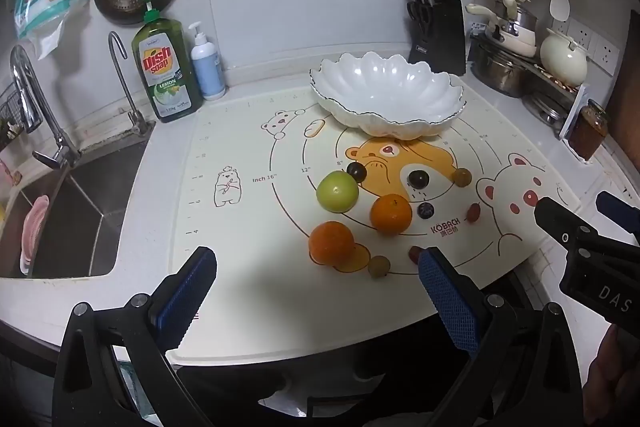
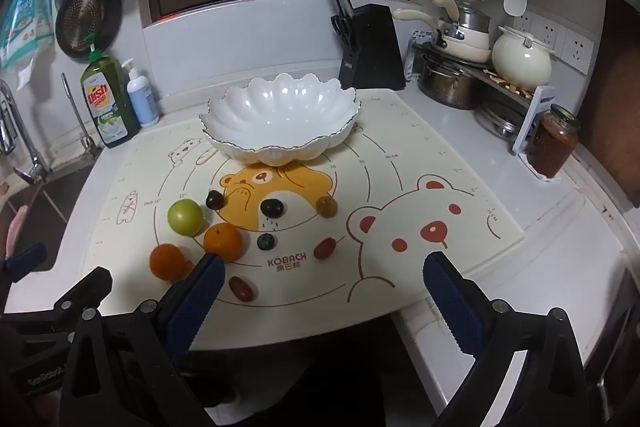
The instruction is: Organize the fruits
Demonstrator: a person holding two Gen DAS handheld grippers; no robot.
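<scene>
A white scalloped bowl (image 1: 386, 95) (image 2: 280, 115) stands empty at the back of the bear-print mat (image 1: 240, 227) (image 2: 440, 195). In front of it lie a green apple (image 1: 337, 191) (image 2: 185, 217), two oranges (image 1: 391, 214) (image 1: 331, 242) (image 2: 223, 241) (image 2: 168, 261), dark grapes (image 1: 418, 179) (image 2: 272, 207), a blueberry (image 1: 425, 210) (image 2: 266, 241), reddish grapes (image 1: 473, 211) (image 2: 241, 288) and a pale grape (image 1: 379, 265). My left gripper (image 1: 316, 291) hangs open above the mat's near edge, short of the fruit. My right gripper (image 2: 324, 291) is open over the mat's near right part, holding nothing.
A sink (image 1: 68, 211) with taps lies to the left. Dish soap (image 1: 166, 67) and a pump bottle (image 1: 207, 65) stand behind the mat. A knife block (image 1: 438, 35), pots (image 2: 452, 83), a kettle (image 2: 520, 57) and a jar (image 2: 554, 141) line the back right.
</scene>
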